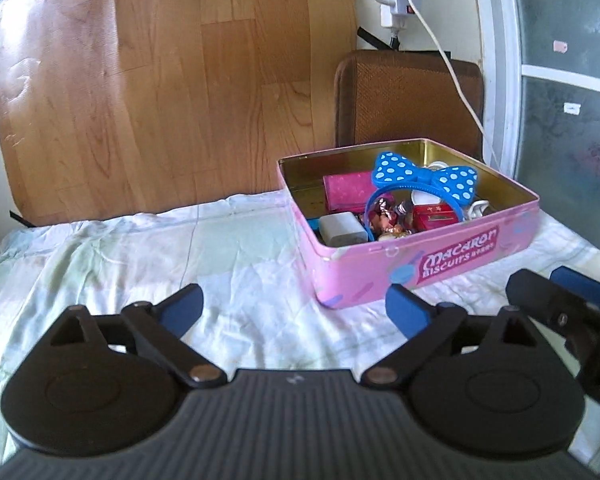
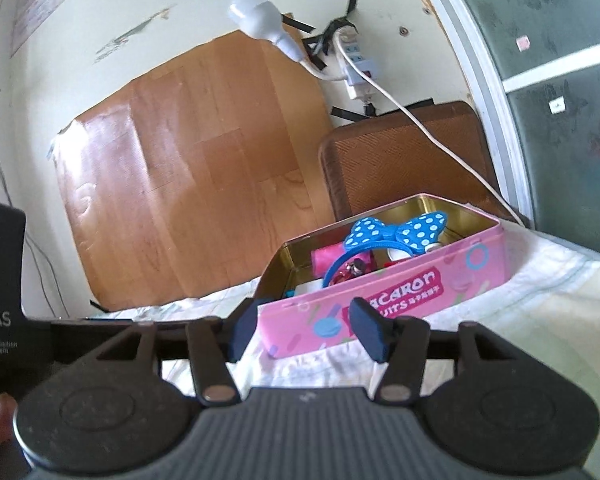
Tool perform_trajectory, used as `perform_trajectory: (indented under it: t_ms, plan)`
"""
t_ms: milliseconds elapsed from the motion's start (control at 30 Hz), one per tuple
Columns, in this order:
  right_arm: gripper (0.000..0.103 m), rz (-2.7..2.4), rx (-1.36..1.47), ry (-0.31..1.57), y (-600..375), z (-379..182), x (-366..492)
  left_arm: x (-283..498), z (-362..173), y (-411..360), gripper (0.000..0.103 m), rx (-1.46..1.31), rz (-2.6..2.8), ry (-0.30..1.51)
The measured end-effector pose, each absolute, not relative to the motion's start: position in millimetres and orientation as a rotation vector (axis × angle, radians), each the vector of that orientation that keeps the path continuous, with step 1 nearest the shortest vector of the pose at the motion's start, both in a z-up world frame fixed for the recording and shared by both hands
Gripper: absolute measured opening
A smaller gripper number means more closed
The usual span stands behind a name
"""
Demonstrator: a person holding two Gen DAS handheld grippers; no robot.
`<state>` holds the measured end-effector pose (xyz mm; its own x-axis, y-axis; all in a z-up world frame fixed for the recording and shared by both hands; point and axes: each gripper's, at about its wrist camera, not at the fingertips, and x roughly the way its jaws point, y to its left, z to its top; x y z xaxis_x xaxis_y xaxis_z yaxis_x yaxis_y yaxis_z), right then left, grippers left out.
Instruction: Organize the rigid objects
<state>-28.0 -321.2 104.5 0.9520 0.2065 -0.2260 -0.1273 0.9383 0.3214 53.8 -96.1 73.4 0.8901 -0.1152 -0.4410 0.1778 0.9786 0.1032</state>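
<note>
Pink rectangular biscuit tin (image 1: 420,264), holding a blue polka-dot bow headband (image 1: 424,178) and small items, sat on the pale wrinkled sheet (image 1: 140,248), ahead-right of the empty, wide-spread left gripper (image 1: 296,304); the right gripper (image 2: 306,330), half-open and empty, seemed nearer its long front wall.

One pink biscuit tin (image 1: 412,276), lid off. Inside: one blue polka-dot bow headband (image 1: 424,176), one pink box (image 1: 346,190), one grey-white block (image 1: 340,230), one red box (image 1: 434,216), one small figurine (image 1: 384,212), perhaps more, too cluttered to count. Two claws: left claw (image 1: 296,306), right claw (image 2: 300,330).
</note>
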Motion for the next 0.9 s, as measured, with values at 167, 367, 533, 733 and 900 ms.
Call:
perform_trajectory:
  t_ms: [167,367,533,733,900]
  plan:
    - [0.055,0.179,0.287,0.253,-315,109,-48,39,75,-90,0.103,0.13,-0.145,0.437]
    - [0.057,0.178,0.281,0.229,-312,116,-70,19,80,-89,0.103,0.128,-0.122,0.416]
    - [0.058,0.179,0.267,0.198,-312,124,-89,2,91,-91,0.103,0.136,-0.115,0.388]
    - [0.068,0.156,0.245,0.147,-313,128,-110,-17,99,-95,0.103,0.131,-0.124,0.357]
    - [0.069,0.127,0.234,0.142,-313,124,-110,-20,95,-106,0.103,0.178,-0.108,0.339]
